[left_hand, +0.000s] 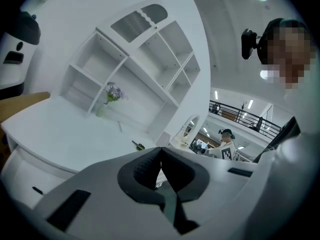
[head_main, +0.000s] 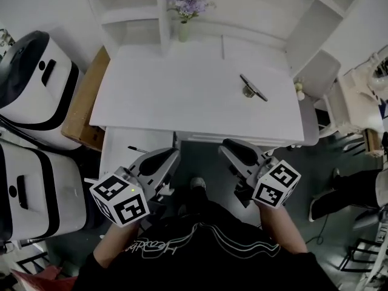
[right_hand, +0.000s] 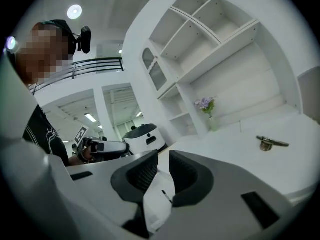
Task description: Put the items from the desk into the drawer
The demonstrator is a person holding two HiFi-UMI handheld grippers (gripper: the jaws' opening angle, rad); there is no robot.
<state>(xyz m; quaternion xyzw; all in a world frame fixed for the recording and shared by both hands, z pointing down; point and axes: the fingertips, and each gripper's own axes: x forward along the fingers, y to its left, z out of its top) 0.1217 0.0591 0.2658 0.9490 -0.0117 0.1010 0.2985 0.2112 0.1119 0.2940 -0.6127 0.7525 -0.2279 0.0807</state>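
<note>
Left claw: held low in front of the bench, jaws together at the tips, nothing between them
Right claw: level with the left one, jaws a little apart, empty
Drawer: under the bench's left front edge, appears pulled out; a thin dark pen-like thing lies in it
Bench: white, mostly bare
Task item: slim dark bar with a small brass round part, on the bench's right half, well apart from both claws
Handling (judged): probably light and stiff; lies low and may slide on the smooth top
Grip point (judged): across the bar, just beside the brass part
Flower vase: at the back, against the shelving; likely fragile
</note>
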